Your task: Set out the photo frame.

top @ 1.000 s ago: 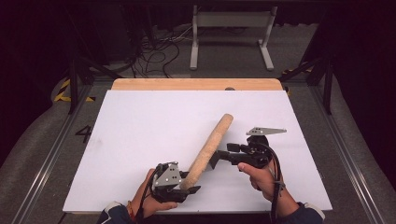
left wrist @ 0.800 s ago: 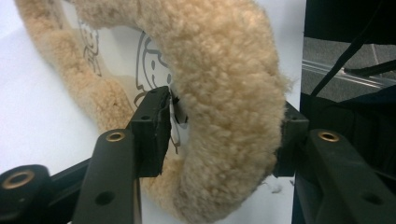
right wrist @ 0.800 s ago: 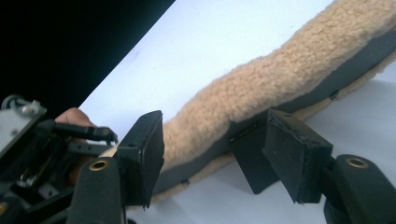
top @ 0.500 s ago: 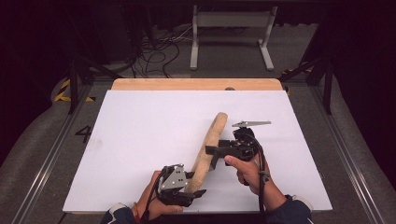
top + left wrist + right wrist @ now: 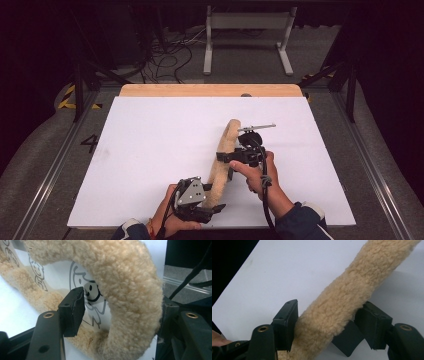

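Nearest the front edge of the counter [image 5: 150, 140], the left claw [image 5: 214, 206] stands open around the near end of the fleece sleeve [image 5: 230, 135]. Its jaws have just been opening: one pad sits inside the loop, clear of the printed lining, and the other lies against the outer pile. With that end released so close to the edge, the likely trouble is the sleeve sagging or sliding off toward the person, or the inner pad catching the lining as the hand pulls back

Further in, the right claw [image 5: 223, 158] has just been closing on the middle of the sleeve, and both pads press into the pile. Soft fleece gives under the pads, so the hold could be on fluff alone and slip, or the long free end could swing and twist when it is lifted

Beyond that, the sleeve's far end lies on the counter, well short of the wooden strip [image 5: 210, 90] at the back. Wide bare surface lies to both sides and ahead, so the safe room is away from the person, not toward them
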`<state>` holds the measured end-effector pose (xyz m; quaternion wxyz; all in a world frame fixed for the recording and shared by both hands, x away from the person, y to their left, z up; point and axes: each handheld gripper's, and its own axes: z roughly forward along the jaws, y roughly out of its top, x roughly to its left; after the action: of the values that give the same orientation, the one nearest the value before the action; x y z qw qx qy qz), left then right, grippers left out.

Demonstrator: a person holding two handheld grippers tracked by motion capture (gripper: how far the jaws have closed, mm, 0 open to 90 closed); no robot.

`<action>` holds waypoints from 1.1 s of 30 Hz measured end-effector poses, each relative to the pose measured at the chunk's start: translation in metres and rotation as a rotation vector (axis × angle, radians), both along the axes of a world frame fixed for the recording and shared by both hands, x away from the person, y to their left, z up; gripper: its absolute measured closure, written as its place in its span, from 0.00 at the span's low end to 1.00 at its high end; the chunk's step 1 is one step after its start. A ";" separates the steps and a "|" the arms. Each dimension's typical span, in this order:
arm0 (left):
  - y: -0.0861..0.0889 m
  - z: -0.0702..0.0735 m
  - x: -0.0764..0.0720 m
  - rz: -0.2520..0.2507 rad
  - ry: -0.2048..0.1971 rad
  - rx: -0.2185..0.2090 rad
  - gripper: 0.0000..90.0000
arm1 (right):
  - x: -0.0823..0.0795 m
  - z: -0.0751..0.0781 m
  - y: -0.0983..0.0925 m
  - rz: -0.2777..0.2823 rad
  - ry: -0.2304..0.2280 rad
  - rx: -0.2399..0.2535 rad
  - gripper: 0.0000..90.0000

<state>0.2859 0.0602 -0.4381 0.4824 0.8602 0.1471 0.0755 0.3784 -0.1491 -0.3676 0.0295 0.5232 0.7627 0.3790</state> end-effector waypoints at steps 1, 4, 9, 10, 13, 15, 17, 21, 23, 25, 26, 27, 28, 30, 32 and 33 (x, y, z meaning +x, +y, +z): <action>0.000 0.000 0.000 0.000 0.000 0.000 0.40 | 0.001 0.001 0.000 0.003 0.003 -0.004 0.41; 0.003 0.000 0.000 -0.039 0.026 0.013 0.33 | 0.002 0.002 -0.001 0.007 0.014 -0.002 0.42; 0.017 0.000 0.002 -0.029 0.076 -0.020 0.29 | 0.005 0.004 -0.002 0.027 0.016 -0.009 0.46; 0.020 0.000 0.002 -0.029 0.082 -0.027 0.29 | 0.006 0.004 -0.002 0.035 0.014 -0.013 0.46; 0.025 0.000 0.002 -0.025 0.082 -0.026 0.28 | 0.008 0.006 -0.002 0.045 0.014 -0.021 0.49; 0.027 -0.001 0.002 -0.021 0.085 -0.016 0.28 | 0.010 0.007 -0.002 0.058 0.013 -0.032 0.50; 0.028 -0.002 0.003 -0.021 0.092 -0.015 0.28 | 0.012 0.008 -0.002 0.066 0.016 -0.037 0.51; 0.030 -0.004 0.006 -0.007 0.105 -0.010 0.28 | 0.014 0.010 0.000 0.081 0.025 -0.055 0.52; 0.029 -0.006 0.007 0.015 0.103 0.000 0.32 | 0.016 0.011 0.001 0.090 0.024 -0.062 0.53; 0.026 -0.008 0.008 0.009 0.106 -0.008 0.39 | 0.016 0.011 0.001 0.091 0.024 -0.061 0.55; 0.024 -0.009 0.008 0.001 0.102 -0.008 0.43 | 0.017 0.011 0.001 0.091 0.024 -0.061 0.56; 0.021 -0.010 0.008 -0.002 0.100 -0.001 0.46 | 0.017 0.011 0.000 0.093 0.025 -0.057 0.57; 0.018 -0.011 0.008 -0.013 0.099 0.003 0.49 | 0.017 0.011 0.000 0.095 0.025 -0.056 0.58; 0.013 -0.013 0.008 -0.024 0.097 0.005 0.54 | 0.017 0.012 0.001 0.098 0.023 -0.058 0.59; 0.009 -0.013 0.008 -0.032 0.100 -0.002 0.57 | 0.017 0.012 0.001 0.105 0.019 -0.064 0.60; 0.007 -0.013 0.008 -0.036 0.096 -0.002 0.58 | 0.018 0.012 0.002 0.109 0.019 -0.064 0.61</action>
<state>0.2936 0.0674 -0.4514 0.4768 0.8650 0.1544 0.0254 0.3960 -0.1474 -0.3555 0.0181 0.4833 0.8020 0.3506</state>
